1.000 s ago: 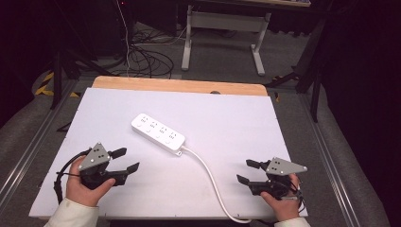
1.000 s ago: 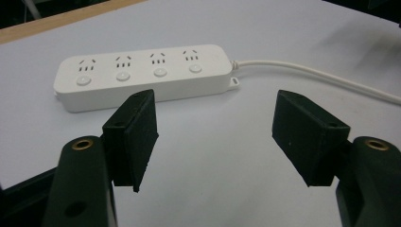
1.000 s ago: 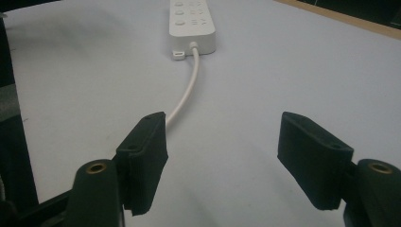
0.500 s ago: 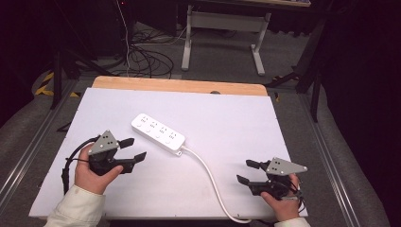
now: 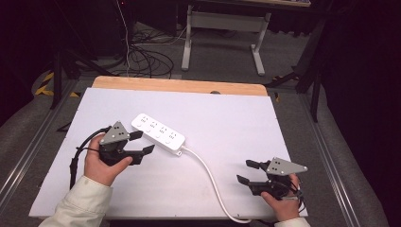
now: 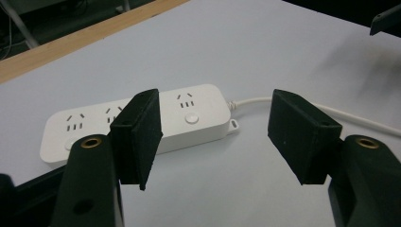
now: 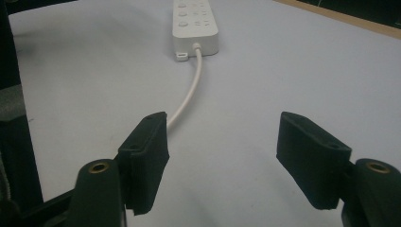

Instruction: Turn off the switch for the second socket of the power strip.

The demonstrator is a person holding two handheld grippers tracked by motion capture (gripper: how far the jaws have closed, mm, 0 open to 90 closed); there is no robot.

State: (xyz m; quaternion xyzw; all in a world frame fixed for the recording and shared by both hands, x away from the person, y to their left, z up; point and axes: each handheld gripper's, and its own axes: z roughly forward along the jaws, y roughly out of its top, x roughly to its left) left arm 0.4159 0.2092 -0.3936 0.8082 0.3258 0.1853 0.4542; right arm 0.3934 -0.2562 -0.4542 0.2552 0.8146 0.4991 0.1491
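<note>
Item: white plastic four-socket power strip (image 5: 158, 134) at table centre; left gripper (image 5: 141, 143) at eight o'clock, jaws apart, empty; right gripper (image 5: 248, 171) at four o'clock, likewise apart, probably clear of the white cord (image 5: 208, 172); risk: a snagged cord dragging the strip.

The bench (image 5: 236, 123) has a smooth, matt white top, with a strip of bare pale wood (image 5: 179, 85) along its far edge. The power strip (image 6: 142, 123) looks like smooth white plastic with a slight sheen, and its cord (image 7: 189, 94) likewise. Both claws' pads (image 6: 302, 132) are matt black and finely grained.
</note>
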